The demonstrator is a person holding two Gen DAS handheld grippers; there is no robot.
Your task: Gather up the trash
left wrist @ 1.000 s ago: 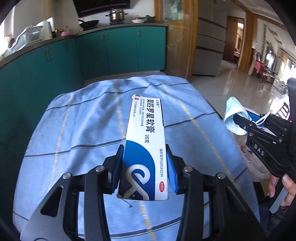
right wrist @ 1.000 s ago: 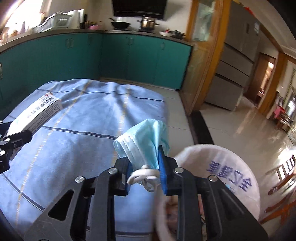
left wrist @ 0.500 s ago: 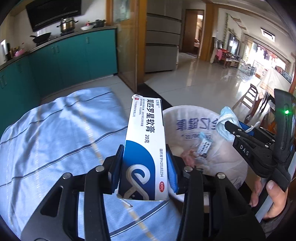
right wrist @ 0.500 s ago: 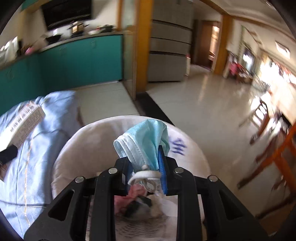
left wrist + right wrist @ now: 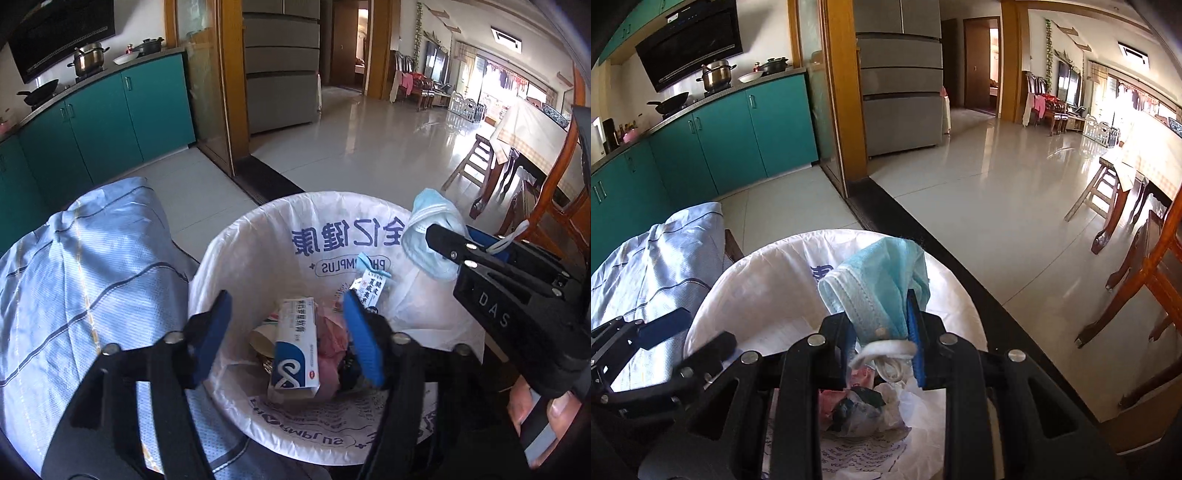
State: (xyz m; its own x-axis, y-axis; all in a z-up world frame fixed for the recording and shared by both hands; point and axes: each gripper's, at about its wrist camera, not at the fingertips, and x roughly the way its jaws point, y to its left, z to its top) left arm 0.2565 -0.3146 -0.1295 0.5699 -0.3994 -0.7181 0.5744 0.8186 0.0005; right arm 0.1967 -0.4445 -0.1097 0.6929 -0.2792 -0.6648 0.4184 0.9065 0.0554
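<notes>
A blue-and-white ointment box [image 5: 295, 347] marked "OTC" lies free in a bin lined with a white bag [image 5: 343, 236] printed "PHARMPLUS" and blue Chinese characters, among crumpled wrappers. Above it the left hand-held gripper [image 5: 288, 332] is opening, its blue pads clear of the box. Over the bin's right rim, the right hand-held gripper [image 5: 881, 345], lettered "DAS", pinches a light-blue face mask [image 5: 877, 291]; a blue striped cloth [image 5: 81, 280] lies left.

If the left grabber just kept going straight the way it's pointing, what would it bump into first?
Probably the white-and-blue cardboard medicine box, lying on the trash inside the white plastic bin bag. The left gripper points down into the bag with its jaws opening and nothing between them. Depth is hard to judge.
</notes>
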